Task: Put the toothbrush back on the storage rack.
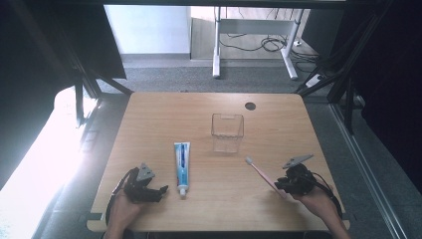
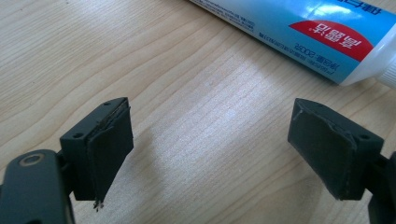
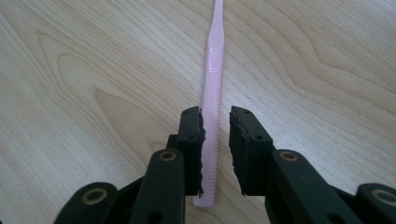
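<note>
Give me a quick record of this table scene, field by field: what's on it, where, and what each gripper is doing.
surface: wooden table
toothbrush: pink toothbrush, flat on the table, handle between the right gripper's jaws
toothpaste: blue and white toothpaste tube, flat, left of centre
container: clear container, upright, beyond the tube
right gripper: jaws narrowly apart, a gap on one side of the handle
left gripper: jaws wide open over bare wood, near the tube's cap end
</note>
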`<state>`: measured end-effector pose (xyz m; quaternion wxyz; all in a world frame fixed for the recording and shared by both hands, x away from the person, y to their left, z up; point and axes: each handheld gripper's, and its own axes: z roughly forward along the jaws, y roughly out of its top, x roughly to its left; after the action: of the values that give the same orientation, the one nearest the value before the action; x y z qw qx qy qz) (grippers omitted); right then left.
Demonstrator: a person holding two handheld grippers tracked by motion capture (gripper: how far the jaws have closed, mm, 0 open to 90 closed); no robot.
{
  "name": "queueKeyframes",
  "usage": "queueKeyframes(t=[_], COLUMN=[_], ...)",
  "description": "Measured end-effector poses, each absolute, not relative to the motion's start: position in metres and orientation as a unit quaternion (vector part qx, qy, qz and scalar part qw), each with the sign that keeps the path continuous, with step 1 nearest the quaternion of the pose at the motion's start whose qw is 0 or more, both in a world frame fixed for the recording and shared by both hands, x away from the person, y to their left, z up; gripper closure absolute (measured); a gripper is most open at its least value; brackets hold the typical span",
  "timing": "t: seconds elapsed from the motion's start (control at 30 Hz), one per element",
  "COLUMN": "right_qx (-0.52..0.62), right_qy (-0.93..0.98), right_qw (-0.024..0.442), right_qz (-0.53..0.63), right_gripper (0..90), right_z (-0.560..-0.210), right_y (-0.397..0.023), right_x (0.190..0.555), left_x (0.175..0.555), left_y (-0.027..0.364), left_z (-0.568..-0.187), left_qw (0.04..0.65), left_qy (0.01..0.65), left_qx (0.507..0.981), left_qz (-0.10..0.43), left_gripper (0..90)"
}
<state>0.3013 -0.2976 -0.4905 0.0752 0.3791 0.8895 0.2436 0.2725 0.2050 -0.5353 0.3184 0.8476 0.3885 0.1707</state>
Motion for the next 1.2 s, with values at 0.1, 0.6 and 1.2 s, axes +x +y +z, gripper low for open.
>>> queueKeyframes(t=[0.1,0.6,1.2], right_qx=[0.383,0.367,0.361], right_qy=[0.893,0.922,0.931], right_qw=[0.069,0.035,0.008], right_qz=[0.227,0.121,0.048], right_gripper=[72.6,76.3,76.2], right_z=[-0.489,-0.486,-0.494], right_y=[-0.295,-0.265,-0.235], right_x=[0.308,0.335,0.359], left_x=[0.272,0.272,0.272], left_y=[0.205,0.206,0.207], left_z=[-0.535,-0.535,-0.535], left_qw=[0.315,0.314,0.317], left_qy=[0.387,0.388,0.389], left_qx=[0.849,0.850,0.848], left_qz=[0.170,0.171,0.169], left_gripper=[14.4,14.4,14.4])
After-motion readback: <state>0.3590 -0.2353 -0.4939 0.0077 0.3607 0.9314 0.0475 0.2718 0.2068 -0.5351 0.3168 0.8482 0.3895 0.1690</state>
